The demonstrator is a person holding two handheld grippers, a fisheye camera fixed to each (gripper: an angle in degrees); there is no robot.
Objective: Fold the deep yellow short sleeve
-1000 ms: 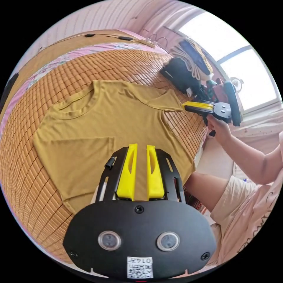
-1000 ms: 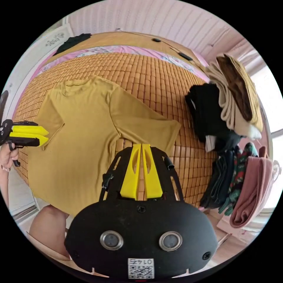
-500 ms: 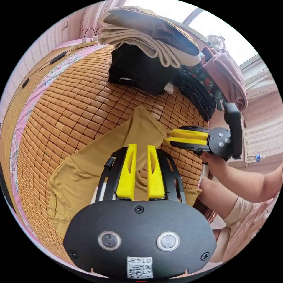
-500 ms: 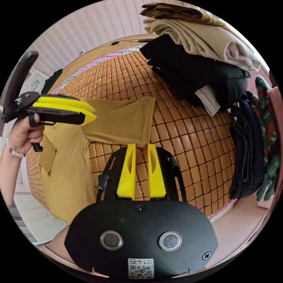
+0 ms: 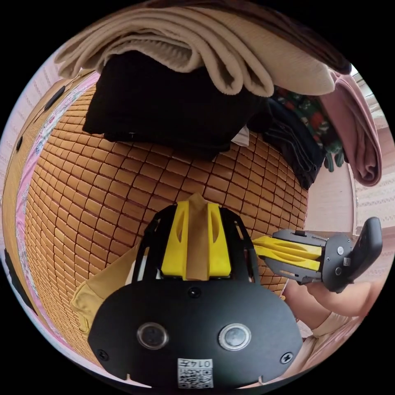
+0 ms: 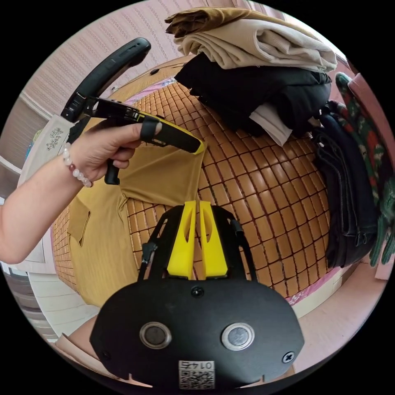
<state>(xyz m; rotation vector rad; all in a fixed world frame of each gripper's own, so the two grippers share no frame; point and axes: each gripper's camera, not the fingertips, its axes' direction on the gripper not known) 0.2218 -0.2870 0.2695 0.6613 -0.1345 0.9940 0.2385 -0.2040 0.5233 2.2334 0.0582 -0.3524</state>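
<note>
Fold barely begun: left hand-held gripper straddled the shirt sleeve, grip unclear; right hand-held gripper nearly closed, empty.

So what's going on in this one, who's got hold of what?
A person is working on a deep yellow shirt spread on a woven bed mat. The left gripper is at the tip of the shirt's sleeve, with the yellow cloth lying between its jaws. The right gripper hangs just off that sleeve's lower edge, jaws nearly together and holding nothing. A pile of folded clothes sits beyond. No fold in the shirt is visible yet.
</note>
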